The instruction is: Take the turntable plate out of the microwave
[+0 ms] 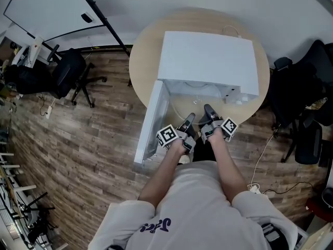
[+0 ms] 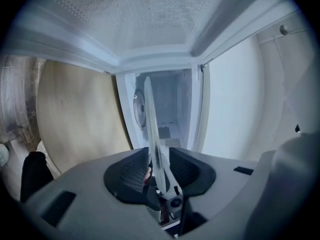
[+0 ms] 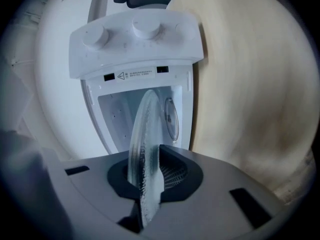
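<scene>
The white microwave [image 1: 208,61] stands on a round wooden table [image 1: 143,51] with its door [image 1: 151,124] swung open to the left. Both grippers reach to its mouth. The clear glass turntable plate [image 3: 145,134] is seen edge-on, partly out of the cavity. My right gripper [image 3: 150,176] is shut on its rim. In the left gripper view the plate [image 2: 150,119] runs between the pads of my left gripper [image 2: 159,171], with a thin gap beside the glass, so those jaws stand open. From the head view the left gripper [image 1: 188,121] and right gripper [image 1: 208,111] sit side by side.
The microwave's knob panel [image 3: 135,39] lies right of the cavity. Black office chairs stand at the left [image 1: 70,72] and right [image 1: 307,87] of the table. A white cable [image 1: 265,150] trails over the wooden floor at the right. The open door bounds the left side.
</scene>
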A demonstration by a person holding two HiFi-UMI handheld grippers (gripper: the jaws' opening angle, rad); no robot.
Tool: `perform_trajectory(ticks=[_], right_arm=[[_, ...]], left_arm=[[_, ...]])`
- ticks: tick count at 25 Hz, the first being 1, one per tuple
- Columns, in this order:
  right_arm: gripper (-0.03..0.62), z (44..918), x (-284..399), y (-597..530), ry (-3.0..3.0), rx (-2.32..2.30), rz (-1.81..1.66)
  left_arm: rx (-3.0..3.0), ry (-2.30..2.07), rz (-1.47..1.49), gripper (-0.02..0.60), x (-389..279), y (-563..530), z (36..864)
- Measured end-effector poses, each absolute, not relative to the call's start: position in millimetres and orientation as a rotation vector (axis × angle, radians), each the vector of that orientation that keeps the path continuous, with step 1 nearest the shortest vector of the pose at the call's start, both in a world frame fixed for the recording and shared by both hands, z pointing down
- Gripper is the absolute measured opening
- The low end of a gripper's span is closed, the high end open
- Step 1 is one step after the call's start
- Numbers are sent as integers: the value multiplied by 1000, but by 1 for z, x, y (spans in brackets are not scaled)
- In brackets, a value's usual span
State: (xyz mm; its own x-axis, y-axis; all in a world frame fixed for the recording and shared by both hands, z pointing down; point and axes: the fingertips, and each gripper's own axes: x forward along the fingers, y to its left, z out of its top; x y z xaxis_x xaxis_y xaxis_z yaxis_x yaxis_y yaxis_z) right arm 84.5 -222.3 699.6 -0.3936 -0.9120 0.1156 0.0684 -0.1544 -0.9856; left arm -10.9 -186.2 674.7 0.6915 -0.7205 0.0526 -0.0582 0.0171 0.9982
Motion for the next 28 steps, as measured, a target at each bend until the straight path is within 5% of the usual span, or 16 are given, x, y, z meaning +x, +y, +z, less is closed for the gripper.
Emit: perform_trajectory(ticks=[2, 7, 19, 28], right_arm=[[34, 697, 84, -208, 1343, -1014, -1653], [34, 690, 83, -177, 1343, -1013, -1650], [35, 647, 84, -130, 1334, -964, -1587], [35, 594, 83, -126, 1396, -958, -1527]], left_arm=[[1486, -653, -591, 180, -8, -182, 669], [1487, -630, -593, 198, -8, -176, 663], [1472, -532, -714, 195, -17, -151, 620], [1492, -524, -731, 95, -19, -144, 577]])
